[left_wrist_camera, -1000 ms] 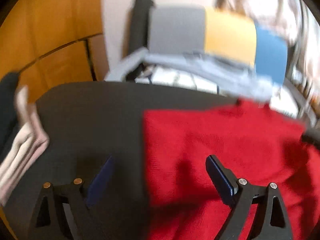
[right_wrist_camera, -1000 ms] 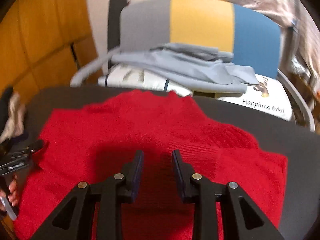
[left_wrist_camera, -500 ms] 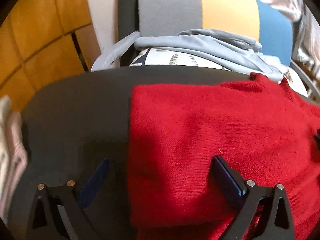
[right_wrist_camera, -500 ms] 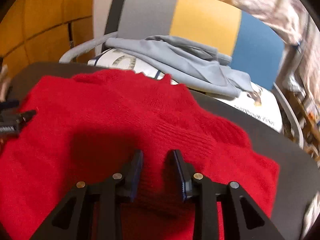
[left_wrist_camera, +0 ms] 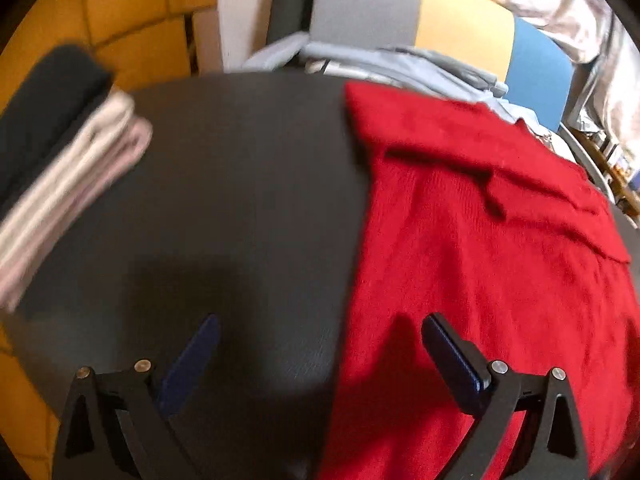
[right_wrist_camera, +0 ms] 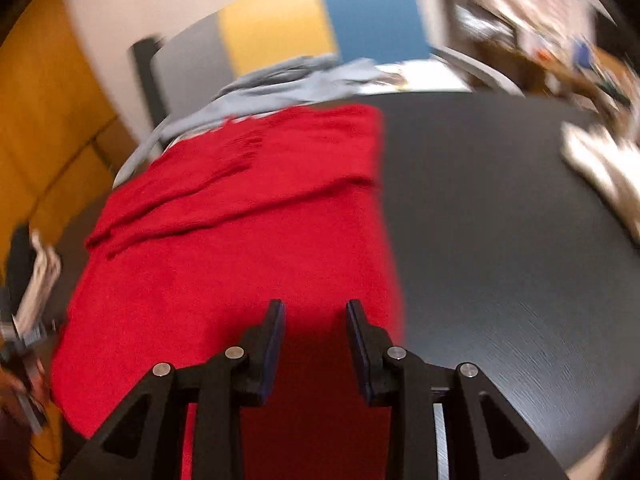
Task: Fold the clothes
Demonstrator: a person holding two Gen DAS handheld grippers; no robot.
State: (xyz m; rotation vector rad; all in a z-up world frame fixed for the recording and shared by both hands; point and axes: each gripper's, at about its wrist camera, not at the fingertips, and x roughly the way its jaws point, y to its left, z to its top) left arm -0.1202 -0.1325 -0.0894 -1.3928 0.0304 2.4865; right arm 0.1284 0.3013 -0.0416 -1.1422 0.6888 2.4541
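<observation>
Between the spread fingers of the left gripper [left_wrist_camera: 320, 336] nothing is held; it hangs released over the dark table [left_wrist_camera: 240, 200], straddling the left edge of the red sweater [left_wrist_camera: 480, 260]. Right gripper [right_wrist_camera: 314, 312]: jaws partly apart, gap empty, poised above the sweater's near right edge. Sweater lies flat, partly folded, mid-table. Far left: stack of folded clothes [left_wrist_camera: 68, 152]. Beyond the table: chair [left_wrist_camera: 420, 28] carrying a grey-blue garment [left_wrist_camera: 400, 60].

red sweater [left_wrist_camera: 500, 260] cut off at the lower edge, folded stack [left_wrist_camera: 60, 176] smeared by blur – layers unclear, clutter [right_wrist_camera: 560, 40] beyond the table unreadable
</observation>
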